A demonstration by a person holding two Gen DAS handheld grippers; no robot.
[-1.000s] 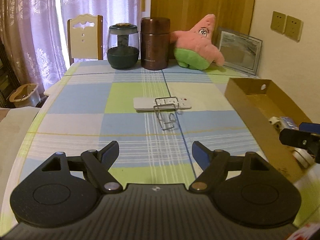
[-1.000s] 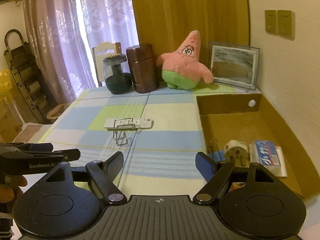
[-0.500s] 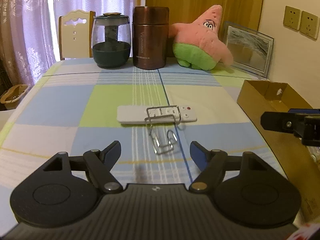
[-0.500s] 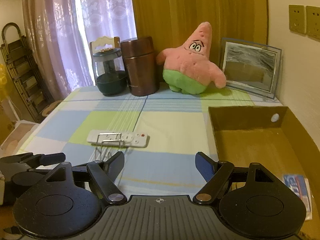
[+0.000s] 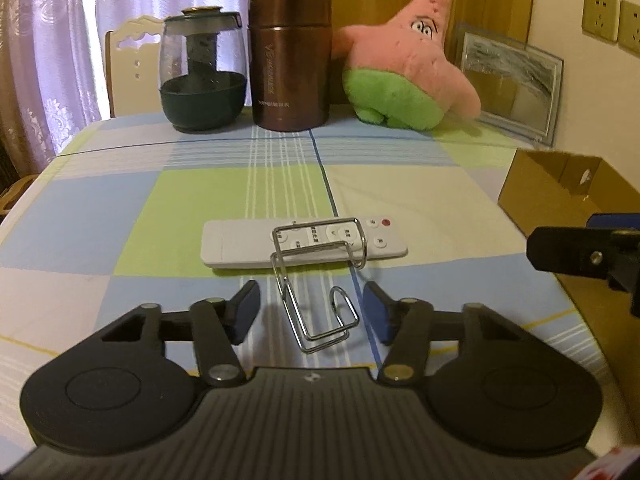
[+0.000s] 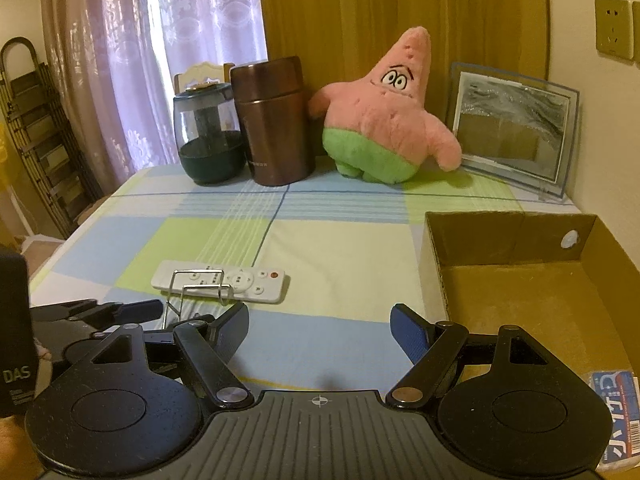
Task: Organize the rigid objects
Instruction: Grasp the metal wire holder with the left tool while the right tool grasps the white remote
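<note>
A bent wire hook (image 5: 320,280) stands on the checked tablecloth, its top loop in front of a white remote (image 5: 304,242). My left gripper (image 5: 312,312) straddles the hook's low end; its jaws are closing, with a gap on both sides of the wire. In the right wrist view the hook (image 6: 198,290) and remote (image 6: 224,281) lie left of centre. My right gripper (image 6: 320,330) hangs open over bare cloth beside the cardboard box (image 6: 516,292), nothing between its fingers. Its tip (image 5: 576,252) shows at the right edge of the left wrist view.
A glass teapot (image 5: 202,76), a brown flask (image 5: 290,60), a pink star plush (image 5: 404,64) and a picture frame (image 5: 510,82) line the table's far edge. A blue-and-white packet (image 6: 618,416) lies in the box. A chair (image 5: 126,68) stands behind the table.
My left gripper moved forward and down to the wire hook and its jaws narrowed around it. The right gripper also advanced, toward the box's left wall.
</note>
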